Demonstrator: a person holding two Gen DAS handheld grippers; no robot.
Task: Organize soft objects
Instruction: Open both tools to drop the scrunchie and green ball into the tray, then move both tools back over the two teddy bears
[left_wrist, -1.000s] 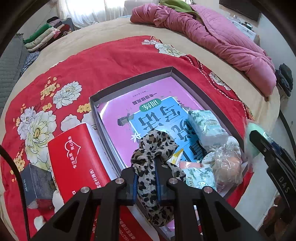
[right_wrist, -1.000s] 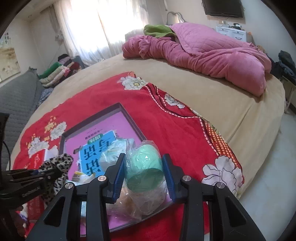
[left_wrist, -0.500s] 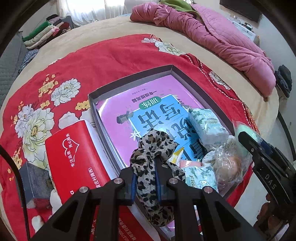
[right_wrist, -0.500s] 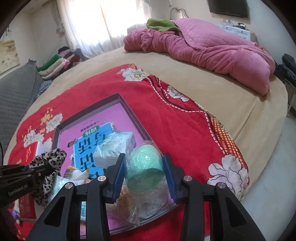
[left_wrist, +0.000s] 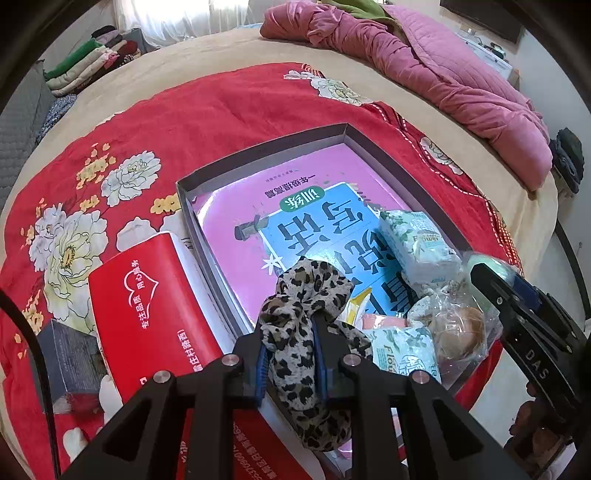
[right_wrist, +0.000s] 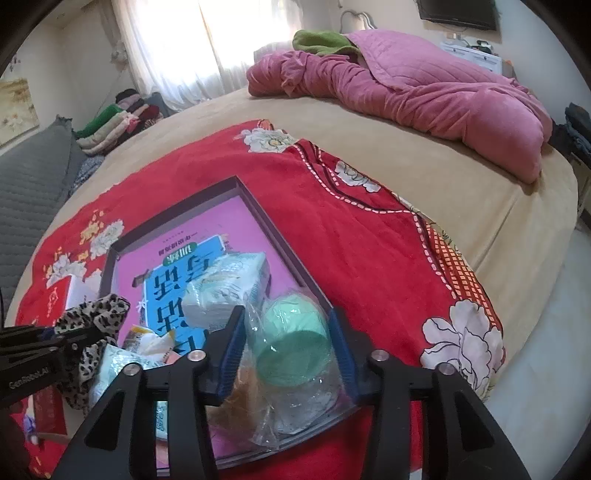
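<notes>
The shallow grey box (left_wrist: 354, 131) on the red floral blanket (left_wrist: 229, 110) already carries several soft things: two pale tissue packs, one (left_wrist: 417, 240) beyond the left fingers and to their right, another (left_wrist: 404, 354) just right of them, and a clear bag holding a beige item (left_wrist: 458, 328); all lie on the pink and blue book (left_wrist: 295, 229) lining the box floor.

The left gripper (left_wrist: 291, 354) is clenched on a leopard-print scrunchie (left_wrist: 306, 291), though its fingers (left_wrist: 261, 363) are starting to part; the cloth is between them and the pads press it yet; it hangs over the near-left edge of the box, so it reads as about to be let go there.

The right gripper (right_wrist: 288, 350) is opening around a mint-green ball in a clear plastic bag (right_wrist: 291, 339); a gap shows between each blue pad and the wrapper, so the ball looks released, sitting between the fingers at the near-right corner of the box.

By my judgement most of the sorting is done; left outside, to the left of the left fingers, are a red pack (left_wrist: 147, 314) and a small dark box (left_wrist: 70, 350), and whether either counts as soft I cannot tell; the scrunchie's release remains.
</notes>
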